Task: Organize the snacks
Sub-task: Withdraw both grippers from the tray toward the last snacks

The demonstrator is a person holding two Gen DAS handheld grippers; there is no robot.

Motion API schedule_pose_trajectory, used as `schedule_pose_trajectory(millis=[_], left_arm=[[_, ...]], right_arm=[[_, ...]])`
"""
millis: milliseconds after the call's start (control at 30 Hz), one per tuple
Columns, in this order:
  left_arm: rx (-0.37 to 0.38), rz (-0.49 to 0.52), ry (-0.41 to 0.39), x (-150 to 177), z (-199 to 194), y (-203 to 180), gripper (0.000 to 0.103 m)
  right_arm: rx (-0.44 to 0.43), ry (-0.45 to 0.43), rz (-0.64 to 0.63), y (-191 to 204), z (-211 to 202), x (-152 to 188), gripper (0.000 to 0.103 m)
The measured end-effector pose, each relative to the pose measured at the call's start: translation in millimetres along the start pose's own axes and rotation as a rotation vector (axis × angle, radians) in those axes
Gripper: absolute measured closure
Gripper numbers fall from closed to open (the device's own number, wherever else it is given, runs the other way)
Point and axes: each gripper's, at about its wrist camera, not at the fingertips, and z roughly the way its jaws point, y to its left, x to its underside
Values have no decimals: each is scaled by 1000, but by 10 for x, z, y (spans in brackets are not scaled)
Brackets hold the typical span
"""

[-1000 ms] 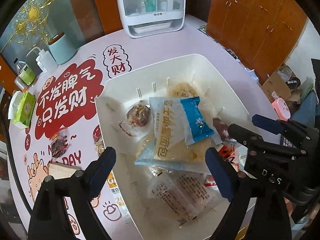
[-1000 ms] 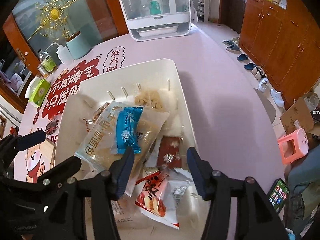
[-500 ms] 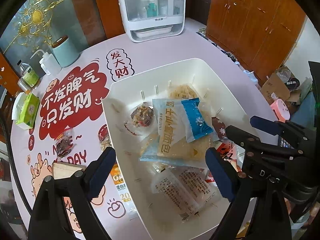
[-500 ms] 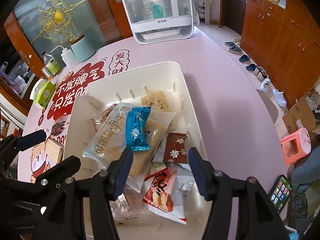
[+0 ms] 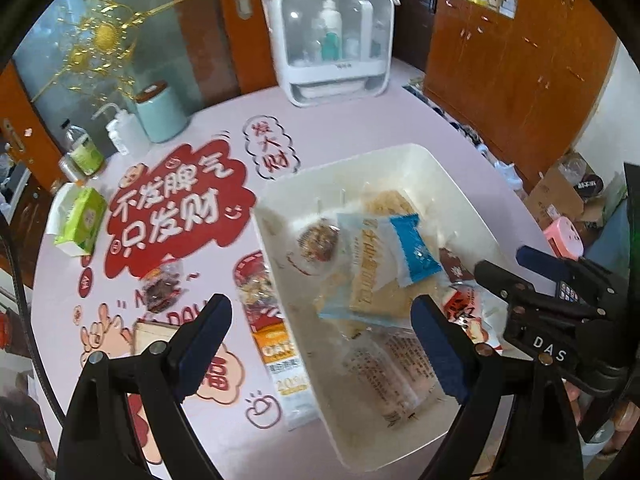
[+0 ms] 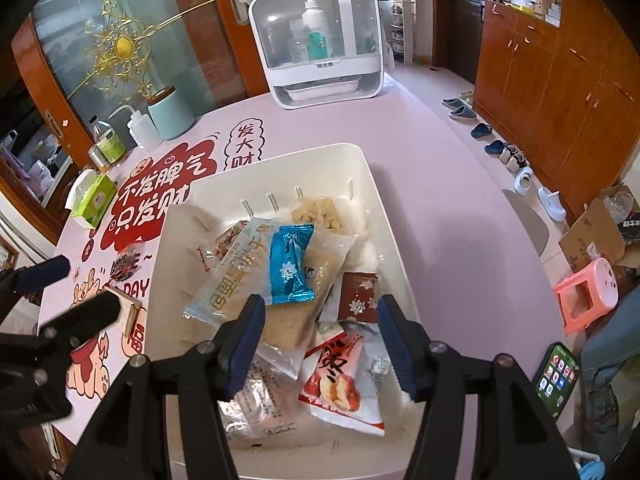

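A white bin (image 5: 448,184) (image 6: 372,184) on the pink table holds several snack packets: a blue wrapper (image 5: 412,250) (image 6: 290,264) on a long pale packet (image 6: 240,276), a brown packet (image 6: 358,296), a red and white packet (image 6: 344,376). My left gripper (image 5: 320,332) is open and empty above the bin's left wall. My right gripper (image 6: 322,340) is open and empty above the bin's near part. Outside the bin lie an oat packet (image 5: 280,344), a dark snack bag (image 5: 164,284) and a tan box (image 5: 150,334).
At the table's back stand a white cabinet with bottles (image 5: 330,60) (image 6: 320,52), a teal canister (image 5: 160,114), a squeeze bottle (image 5: 122,132), a green-labelled bottle (image 5: 82,152) and a green tissue box (image 5: 80,220). A phone (image 6: 558,376) lies at the right edge.
Both grippers have drawn back and up from the bin, so more of the table shows. Both stay open and empty. The snacks have not moved.
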Motion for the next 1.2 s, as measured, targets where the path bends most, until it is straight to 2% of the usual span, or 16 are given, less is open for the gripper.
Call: schedule_pose_trajectory(millis=[300,500,667,833,1033,1200], left_arm=[[5,9,-35,89,-224,343,13],[18,21,-41,191,-338,629,13],[0,32,-53,299,-436,946,13],[-15,26,-63,383,-502,1416,13],[-68,2,-64,441,-457,2042,13],[-80,12,-59,447,-352,2447,13]], right_arm=[[22,-9,6,227,-156,42,44],[35,-28,10,494,-258,57,44],[31,-57,1,800,-350,58,44],[31,-83,22,1133,-387,25,44],[-7,-75,45,1486,-283,-41,44],[-18,-60,40,1804,-161,-81,44]])
